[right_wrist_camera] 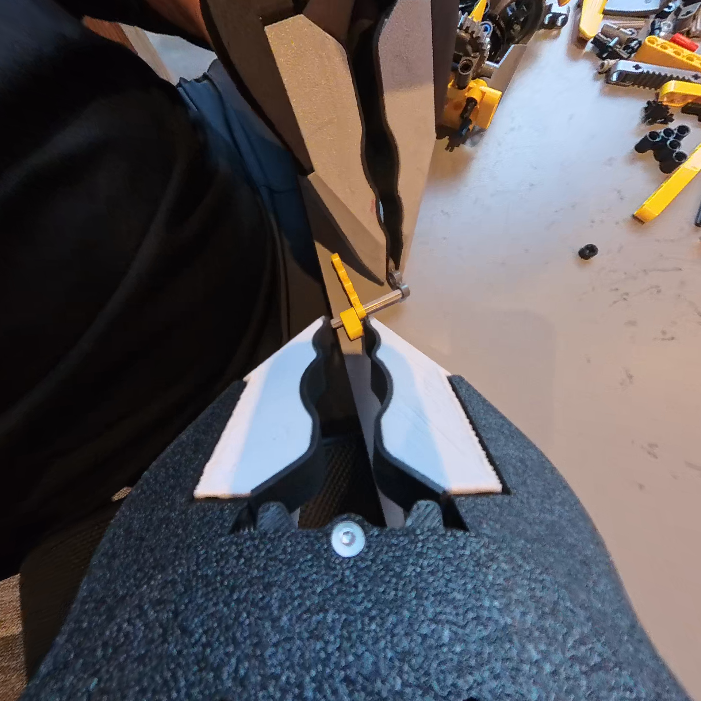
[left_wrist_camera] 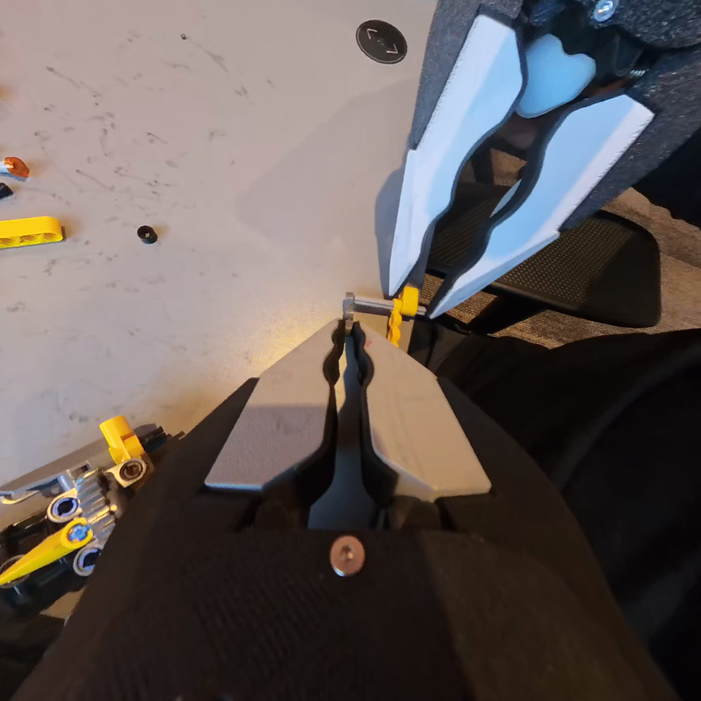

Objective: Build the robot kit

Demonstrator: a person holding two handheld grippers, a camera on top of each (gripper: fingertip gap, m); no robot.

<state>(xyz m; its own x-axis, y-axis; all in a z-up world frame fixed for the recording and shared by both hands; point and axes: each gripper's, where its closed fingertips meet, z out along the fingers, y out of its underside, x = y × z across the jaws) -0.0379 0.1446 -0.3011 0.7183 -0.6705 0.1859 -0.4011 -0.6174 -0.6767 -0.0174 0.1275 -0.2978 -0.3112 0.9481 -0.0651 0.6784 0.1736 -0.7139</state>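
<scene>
A: Nearest first. Left gripper (left_wrist_camera: 348,329), grey fingers, clenched on the flat round head of a grey axle (left_wrist_camera: 373,304). Tips pinch only the head; the shaft sticks out sideways, held in the air just past the near edge of the table (left_wrist_camera: 227,151).

B: Confirmed from the right side. Right gripper (right_wrist_camera: 347,327), white fingers with black wavy inner pads, jaws parted only slightly, gripping a small yellow connector (right_wrist_camera: 351,321) threaded on that axle near its free end.

A: The look of it?

B: Thin metallic-grey rod, short, with a collar at the head. The yellow piece is a squarish block with a slim notched arm standing off it, crossing the rod.

A: Farther off on the tabletop: a black bushing (left_wrist_camera: 147,234) alone, a yellow beam (left_wrist_camera: 30,231) at the left edge, a round black marker (left_wrist_camera: 381,41) beyond.

B: Far right corner: a half-built yellow and grey gear assembly (right_wrist_camera: 472,91), a grey toothed rack (right_wrist_camera: 652,77), loose black connectors (right_wrist_camera: 667,146).
</scene>
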